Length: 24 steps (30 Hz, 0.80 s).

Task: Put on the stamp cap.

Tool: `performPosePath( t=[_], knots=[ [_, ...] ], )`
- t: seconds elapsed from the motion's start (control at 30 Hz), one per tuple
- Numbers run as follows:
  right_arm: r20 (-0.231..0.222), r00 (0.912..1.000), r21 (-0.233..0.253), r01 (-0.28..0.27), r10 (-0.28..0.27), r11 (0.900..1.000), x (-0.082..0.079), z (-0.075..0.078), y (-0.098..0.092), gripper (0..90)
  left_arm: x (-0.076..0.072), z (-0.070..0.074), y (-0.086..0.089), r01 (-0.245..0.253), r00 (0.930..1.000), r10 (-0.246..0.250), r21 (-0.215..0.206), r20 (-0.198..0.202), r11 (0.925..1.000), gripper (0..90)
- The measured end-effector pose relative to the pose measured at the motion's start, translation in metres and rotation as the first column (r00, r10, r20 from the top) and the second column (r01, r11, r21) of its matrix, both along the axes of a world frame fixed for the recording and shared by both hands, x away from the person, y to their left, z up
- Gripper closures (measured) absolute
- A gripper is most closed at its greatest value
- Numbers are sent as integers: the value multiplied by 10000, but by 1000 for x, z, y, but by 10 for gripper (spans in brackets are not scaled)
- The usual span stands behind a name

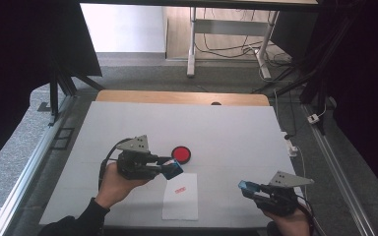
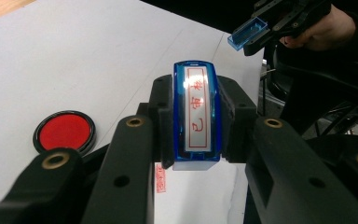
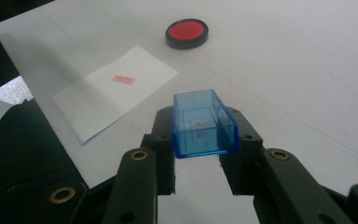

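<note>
Over the paper (image 1: 180, 195), left gripper (image 2: 196, 121) pinches a stamp (image 2: 196, 115), right gripper (image 3: 205, 128) its cap (image 3: 204, 122).

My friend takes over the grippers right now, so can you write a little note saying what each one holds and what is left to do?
Left gripper: shut on the blue stamp, held above the paper.
Right gripper: shut on the stamp's empty blue cap, held off to the side.
The red ink pad sits open on the table, just beyond the paper.
Done: the paper already carries one red stamp mark.
Left, probably: put the cap back on the stamp and set it down.
</note>
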State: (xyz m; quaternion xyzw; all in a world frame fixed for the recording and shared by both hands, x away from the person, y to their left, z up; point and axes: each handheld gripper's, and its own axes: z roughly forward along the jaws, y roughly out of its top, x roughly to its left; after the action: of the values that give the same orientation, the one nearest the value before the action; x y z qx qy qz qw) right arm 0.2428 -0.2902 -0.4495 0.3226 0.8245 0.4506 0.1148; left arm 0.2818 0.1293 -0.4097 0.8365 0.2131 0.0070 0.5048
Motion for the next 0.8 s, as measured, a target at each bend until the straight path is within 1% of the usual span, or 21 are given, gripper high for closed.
performPosePath(
  t=[0.07, 0.17, 0.33, 0.4, 0.47, 0.57, 0.63, 0.73, 0.8],
  knots=[
    [13, 10000, -35, -70, 70, 10000, 0, 1, 3, 680, 0, 1, 0, 45, 10000, -45, -58, 27, 10000, 697],
    [-6, 9996, 76, -279, 279, 9996, 0, 3, 6, 680, 0, 2, 1, 238, 9997, -236, -163, 72, 9996, 698],
    [-127, 9965, 391, -825, 831, 9958, 1, 7, 17, 680, 0, 3, 1, 548, 9985, -547, -164, 69, 9984, 697],
    [-190, 9934, 366, -1122, 1129, 9930, 2, 8, 23, 680, -1, 3, 0, 631, 9980, -630, -80, 88, 9980, 698],
    [-139, 9897, 380, -1416, 1423, 9892, 3, 9, 29, 680, -1, 3, -1, 679, 9976, -679, 34, 110, 9977, 697],
    [-79, 9851, 288, -1714, 1717, 9848, 4, 10, 38, 680, -1, 3, -2, 734, 9973, -735, 16, 86, 9973, 697],
    [-129, 9814, 232, -1910, 1913, 9813, 6, 11, 44, 680, -1, 3, -2, 769, 9970, -769, 18, 83, 9970, 698],
    [-289, 9754, 275, -2176, 2184, 9756, 8, 10, 51, 680, 0, 2, -1, 839, 9964, -839, -19, 99, 9965, 697],
    [-286, 9718, 341, -2331, 2341, 9719, 9, 10, 56, 680, 0, 2, -1, 902, 9959, -901, -51, 86, 9959, 697]
  ],
)
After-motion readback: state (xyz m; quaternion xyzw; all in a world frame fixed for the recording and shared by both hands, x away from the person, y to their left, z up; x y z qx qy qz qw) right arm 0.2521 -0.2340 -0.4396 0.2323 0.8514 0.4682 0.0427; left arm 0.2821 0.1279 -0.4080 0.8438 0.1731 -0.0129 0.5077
